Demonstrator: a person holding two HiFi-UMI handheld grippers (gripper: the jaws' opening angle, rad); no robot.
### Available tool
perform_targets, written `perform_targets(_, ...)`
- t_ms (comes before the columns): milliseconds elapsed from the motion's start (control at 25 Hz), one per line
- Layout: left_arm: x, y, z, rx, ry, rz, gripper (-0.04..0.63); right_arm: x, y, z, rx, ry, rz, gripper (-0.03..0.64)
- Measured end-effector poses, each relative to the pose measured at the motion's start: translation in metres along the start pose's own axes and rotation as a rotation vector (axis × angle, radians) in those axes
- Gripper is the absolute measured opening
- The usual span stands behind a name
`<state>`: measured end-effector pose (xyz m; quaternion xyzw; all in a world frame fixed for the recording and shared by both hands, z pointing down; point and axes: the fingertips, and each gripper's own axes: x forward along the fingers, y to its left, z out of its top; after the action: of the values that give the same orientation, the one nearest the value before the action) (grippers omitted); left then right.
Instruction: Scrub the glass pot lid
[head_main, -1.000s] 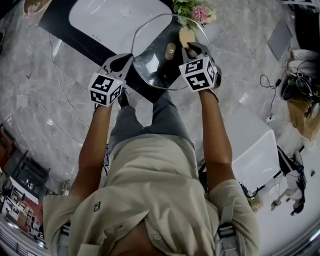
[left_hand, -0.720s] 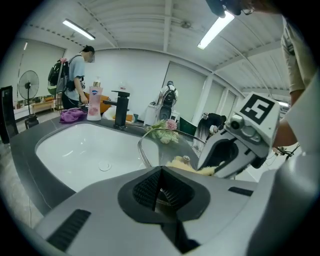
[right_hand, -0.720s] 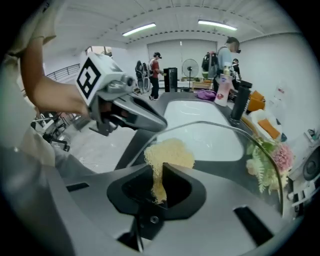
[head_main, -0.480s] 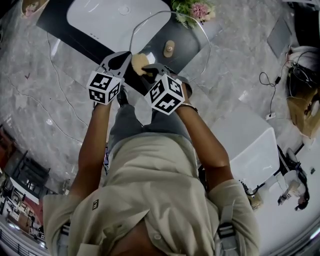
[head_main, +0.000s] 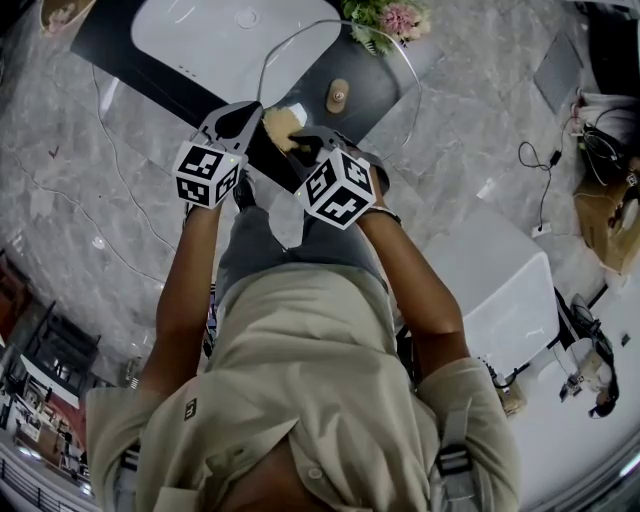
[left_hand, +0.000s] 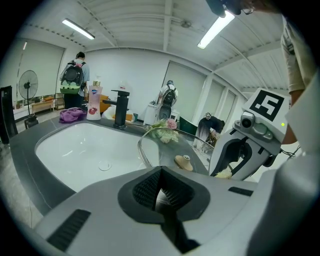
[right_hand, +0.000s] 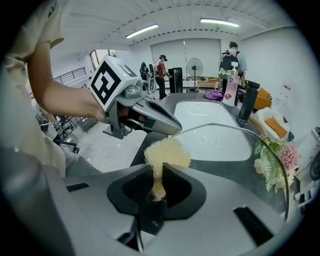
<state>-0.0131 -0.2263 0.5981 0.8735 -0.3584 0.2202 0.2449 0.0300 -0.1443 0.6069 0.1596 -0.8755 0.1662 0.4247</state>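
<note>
Glass pot lid (head_main: 375, 85) in left gripper (head_main: 240, 115), yellow scrubber (head_main: 283, 125) in right gripper (head_main: 305, 142).

A workshop-like hall: sink (left_hand: 75, 145) under ceiling strip lights (left_hand: 78, 29), standing fan (left_hand: 28, 84) (backpacked person (left_hand: 73, 80) nearby).

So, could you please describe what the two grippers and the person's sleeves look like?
The left gripper and right gripper match: light grey moulded shells, tongs lined with black ribbed pads, and each carries a white cube printed with black square markers. The person wears a beige short-sleeved shirt, leaving the forearms bare.
</note>
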Motion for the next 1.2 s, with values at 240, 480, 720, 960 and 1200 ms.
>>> perform_targets(240,0.001,0.002,-0.001,0.023,0.016,0.012,0.015,-0.013,-0.028,-0.027,0.057,0.030,-0.050,0.063)
perform_targets(480,0.004,0.003,0.003,0.037,0.012,0.015,0.015,-0.042,-0.103,-0.065,0.076,0.103,-0.195,0.064)
perform_targets(720,0.005,0.003,0.006,0.050,0.015,0.026,0.015,-0.088,-0.183,-0.090,-0.073,0.274,-0.396,0.064)
perform_targets(960,0.007,0.004,0.005,0.046,0.014,0.025,0.015,-0.104,-0.185,-0.098,-0.144,0.329,-0.370,0.064)
perform_targets(1200,0.008,0.004,0.010,0.053,0.010,0.022,0.015,-0.103,-0.171,-0.108,-0.129,0.352,-0.333,0.064)
